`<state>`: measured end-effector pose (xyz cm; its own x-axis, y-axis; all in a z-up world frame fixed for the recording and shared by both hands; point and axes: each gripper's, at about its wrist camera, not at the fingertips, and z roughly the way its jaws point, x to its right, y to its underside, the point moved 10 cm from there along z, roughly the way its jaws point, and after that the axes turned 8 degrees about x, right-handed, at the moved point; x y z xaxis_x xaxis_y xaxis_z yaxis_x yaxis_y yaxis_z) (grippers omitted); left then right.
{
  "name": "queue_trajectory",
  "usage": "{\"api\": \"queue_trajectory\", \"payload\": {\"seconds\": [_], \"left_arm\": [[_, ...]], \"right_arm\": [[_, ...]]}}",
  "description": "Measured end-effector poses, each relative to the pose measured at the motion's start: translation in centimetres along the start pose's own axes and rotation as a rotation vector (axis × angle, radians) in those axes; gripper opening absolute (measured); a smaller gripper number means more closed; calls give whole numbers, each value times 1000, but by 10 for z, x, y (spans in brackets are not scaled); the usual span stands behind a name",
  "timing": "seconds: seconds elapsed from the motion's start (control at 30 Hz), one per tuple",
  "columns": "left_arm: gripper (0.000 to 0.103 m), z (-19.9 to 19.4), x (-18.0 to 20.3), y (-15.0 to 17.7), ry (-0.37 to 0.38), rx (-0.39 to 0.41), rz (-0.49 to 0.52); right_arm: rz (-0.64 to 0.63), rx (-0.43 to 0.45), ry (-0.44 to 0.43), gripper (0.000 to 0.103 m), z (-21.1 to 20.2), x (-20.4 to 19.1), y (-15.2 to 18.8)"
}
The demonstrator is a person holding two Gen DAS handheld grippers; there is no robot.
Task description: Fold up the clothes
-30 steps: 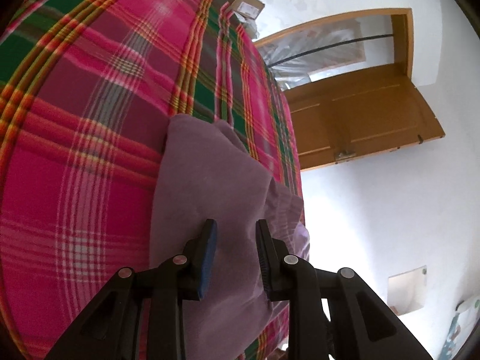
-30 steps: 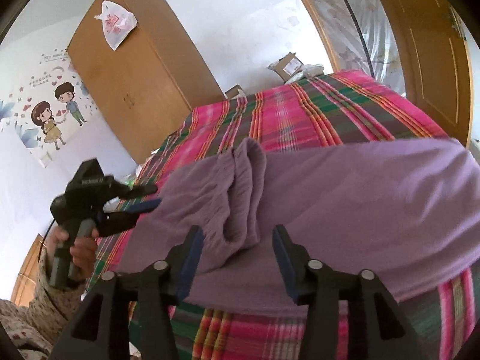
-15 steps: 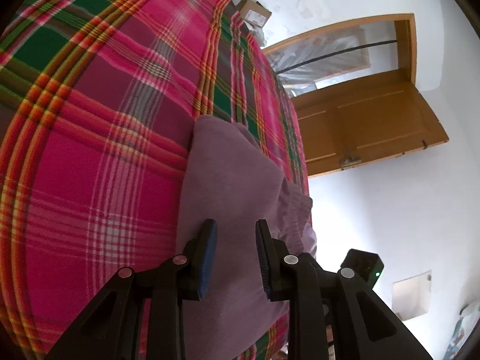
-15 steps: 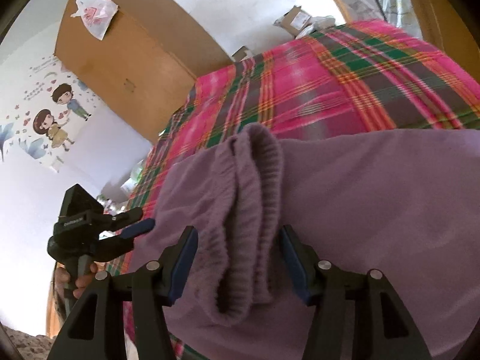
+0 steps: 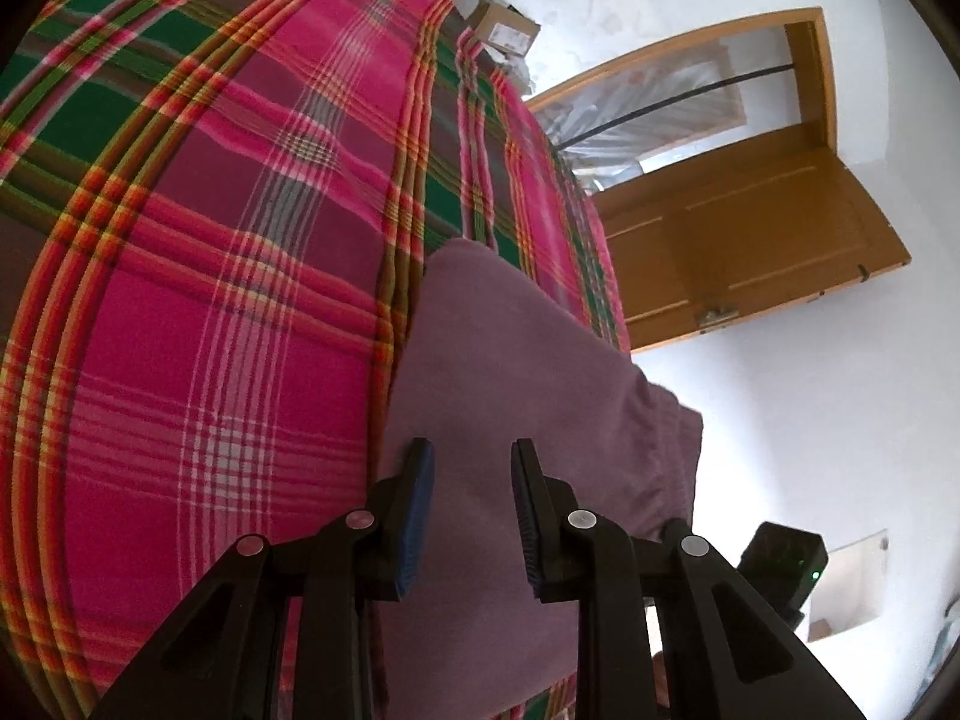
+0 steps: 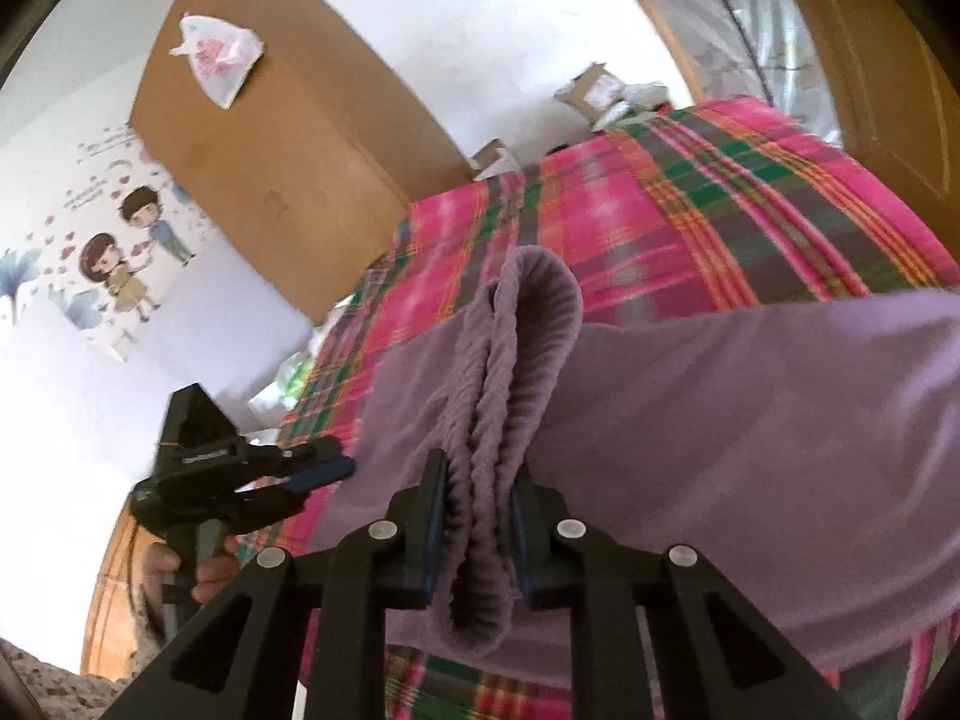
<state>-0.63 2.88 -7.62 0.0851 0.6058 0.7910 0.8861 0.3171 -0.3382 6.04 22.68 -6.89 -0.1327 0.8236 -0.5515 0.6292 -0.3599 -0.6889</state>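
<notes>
1. The lilac knitted garment (image 6: pixel 720 420) is cut off at the right edge of the right wrist view, and its lower edge is hidden behind the black finger frame at the bottom, so its full outline cannot be read.
2. In the left wrist view the same garment (image 5: pixel 516 372) runs out of frame at the bottom centre, behind the black fingers; which part is a sleeve or a body panel is hard to make out.
3. The garment lies on the pink, green and orange plaid bedspread (image 5: pixel 198 276). In the left wrist view its long axis runs from the bottom centre up toward the middle, ending in a rounded corner there.
4. A ribbed cuff or hem band (image 6: pixel 516 372) stands bunched up in the centre of the right wrist view, running from the lower centre up to a rounded end at mid-frame.
5. The right gripper (image 6: pixel 477 531) is clamped tight on this ribbed band, the blue pads pressing the folds from both sides.
6. The left gripper (image 5: pixel 468 516) has its jaws parted over the flat lilac cloth, with nothing between them. Seen at the lower left of the right wrist view (image 6: pixel 288 483), a hand (image 6: pixel 180 570) holds it, partly hidden by the handle.
</notes>
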Motion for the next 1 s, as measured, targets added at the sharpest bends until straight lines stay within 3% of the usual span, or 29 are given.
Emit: {"api": "queue_trajectory", "payload": {"seconds": [0.13,0.3,0.53,0.73,0.87,1.0], "left_arm": [[26,2,0,5,-15,-15,12],[26,1,-3,8,-31,-21,26],[26,4,5,-1,-41,-3,52],[26,18,18,-13,-40,-12,108],[26,37,15,-24,-55,-41,120],[26,55,12,-33,-65,-66,116]], "right_arm": [[40,-57,77,22,14,28,18],[27,-67,137,35,16,38,19],[-185,84,222,36,9,15,-21],[-318,-5,194,33,51,-1,-30],[-329,-104,272,33,81,15,-24],[-331,-149,311,30,93,24,-18]]}}
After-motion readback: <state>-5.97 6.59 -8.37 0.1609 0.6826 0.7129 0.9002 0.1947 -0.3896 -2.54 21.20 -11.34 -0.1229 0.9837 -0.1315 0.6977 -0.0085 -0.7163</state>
